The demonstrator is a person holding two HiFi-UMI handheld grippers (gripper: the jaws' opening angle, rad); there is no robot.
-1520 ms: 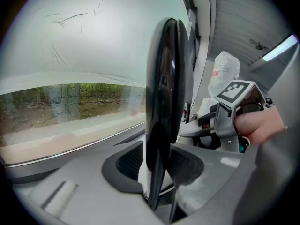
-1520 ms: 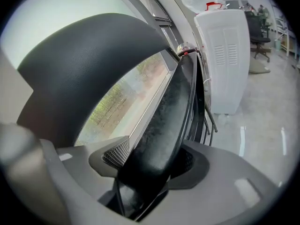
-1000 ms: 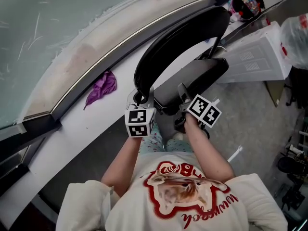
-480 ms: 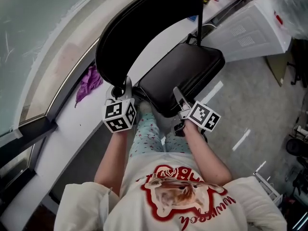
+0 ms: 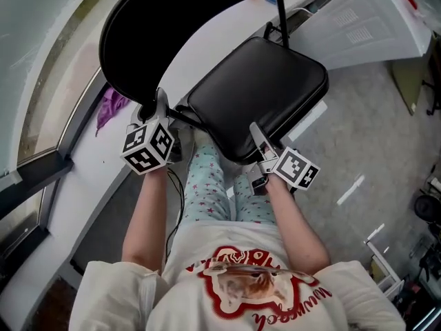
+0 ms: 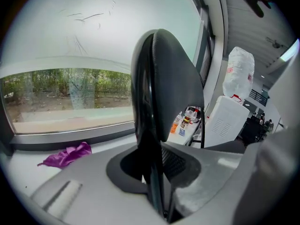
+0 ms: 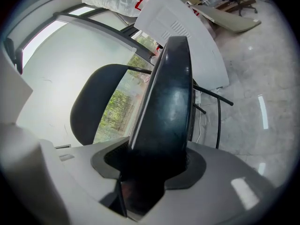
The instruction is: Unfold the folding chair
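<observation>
Reaching forward, jaws clamped on backrest point(image 5: 172, 26) and seat point(image 5: 265, 81)

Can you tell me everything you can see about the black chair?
The chair is black, with a rounded padded seat that looks like shiny leather, a curved backrest and thin metal tubes. Its seat is swung out nearly flat, so it looks almost open. It stands by the window. The left claw pinches the backrest's edge; the right claw pinches the seat's front edge.

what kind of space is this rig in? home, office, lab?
Probably a workroom or lab corner: big window with a wide white sill, bare grey floor, white vented cabinet beside the folding chair.
</observation>
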